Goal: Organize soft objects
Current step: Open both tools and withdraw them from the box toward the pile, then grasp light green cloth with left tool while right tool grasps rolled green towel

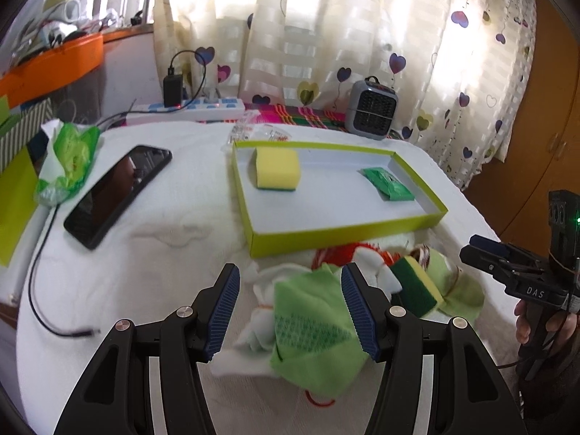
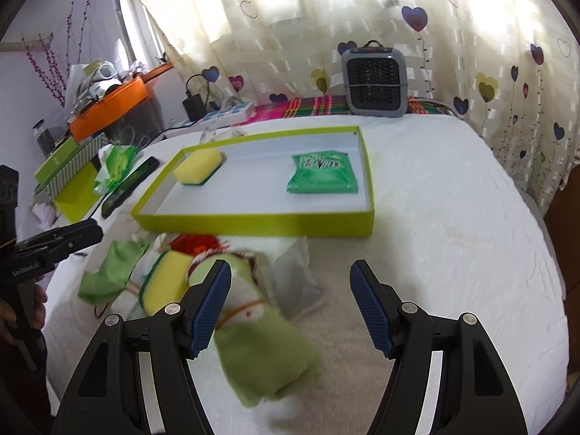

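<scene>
Soft cloths point(image 1: 311, 322) lie heaped between the spread fingers of the left gripper point(image 1: 290, 311); the right gripper point(image 2: 290, 304), also spread, holds nothing. Ahead of both, the green tray point(image 1: 326, 239) already holds a sponge point(image 1: 277, 168) and a packet point(image 1: 389, 185). Next, probably: close on a cloth and lift it over the tray's near wall. White bedding point(image 2: 453, 217) lies underneath, heart-print curtains point(image 2: 398, 7) beyond.

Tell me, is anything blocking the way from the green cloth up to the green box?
Nothing visible blocks it. The green cloth lies between the left hand-held gripper fingers, and only bare white bedcover separates it from the green box, whose low front wall it must clear.
</scene>
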Demonstrator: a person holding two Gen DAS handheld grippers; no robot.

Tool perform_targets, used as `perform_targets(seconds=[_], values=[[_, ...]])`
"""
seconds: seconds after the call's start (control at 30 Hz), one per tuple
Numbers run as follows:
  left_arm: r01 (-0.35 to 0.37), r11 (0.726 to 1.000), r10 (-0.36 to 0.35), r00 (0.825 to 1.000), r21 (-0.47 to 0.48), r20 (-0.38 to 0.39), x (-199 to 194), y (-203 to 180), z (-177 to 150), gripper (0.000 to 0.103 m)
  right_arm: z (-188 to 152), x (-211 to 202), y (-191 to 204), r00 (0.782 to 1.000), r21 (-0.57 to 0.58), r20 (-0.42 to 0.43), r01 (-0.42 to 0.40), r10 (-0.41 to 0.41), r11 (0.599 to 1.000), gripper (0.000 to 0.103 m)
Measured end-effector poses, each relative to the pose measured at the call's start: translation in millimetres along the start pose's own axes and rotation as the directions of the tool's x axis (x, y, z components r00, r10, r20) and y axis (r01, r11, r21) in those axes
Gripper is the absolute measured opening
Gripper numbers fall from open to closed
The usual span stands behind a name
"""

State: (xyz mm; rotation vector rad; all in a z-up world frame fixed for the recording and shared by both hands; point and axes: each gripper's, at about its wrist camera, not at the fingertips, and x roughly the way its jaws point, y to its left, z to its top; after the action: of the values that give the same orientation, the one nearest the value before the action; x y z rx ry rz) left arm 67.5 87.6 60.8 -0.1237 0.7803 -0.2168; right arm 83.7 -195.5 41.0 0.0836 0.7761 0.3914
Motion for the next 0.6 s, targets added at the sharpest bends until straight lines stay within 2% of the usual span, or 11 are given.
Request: perform_targets(seconds=[0.13,0.3,0.43,0.6], values=[[0.026,1.000,-0.026,1.000,-0.005,-0.009,-4.1,-1.4,-10.4,0.058,-6.8,-3.4,1.9,0.998,-0.025,-0.011,-0.067,0.067,0.997,0.069],[0.048,0.999,-0.048,0.998,0.008,-0.027,-5.4,-5.9,-21.1,0.059,-15.9,2.5,10.7,0.993,-0.084,-0.057,-0.112,0.107,0.990,0.069],[0.043,0.999,-0.041,0.998,0.033,-0.048,-2.4,-10.2,-26.1,0.059,-19.9,10.8,20.5,0.989,-0.121,-0.091,-0.124,0.113,0.985,0.069],[0.034,0.998,-0.031,0.997,0.053,-0.068,3.3,-12.6,-28.5,0.059,-22.3,18.9,27.4,0.991,-0.161,-0.109,-0.091,0.074,0.983,0.069]])
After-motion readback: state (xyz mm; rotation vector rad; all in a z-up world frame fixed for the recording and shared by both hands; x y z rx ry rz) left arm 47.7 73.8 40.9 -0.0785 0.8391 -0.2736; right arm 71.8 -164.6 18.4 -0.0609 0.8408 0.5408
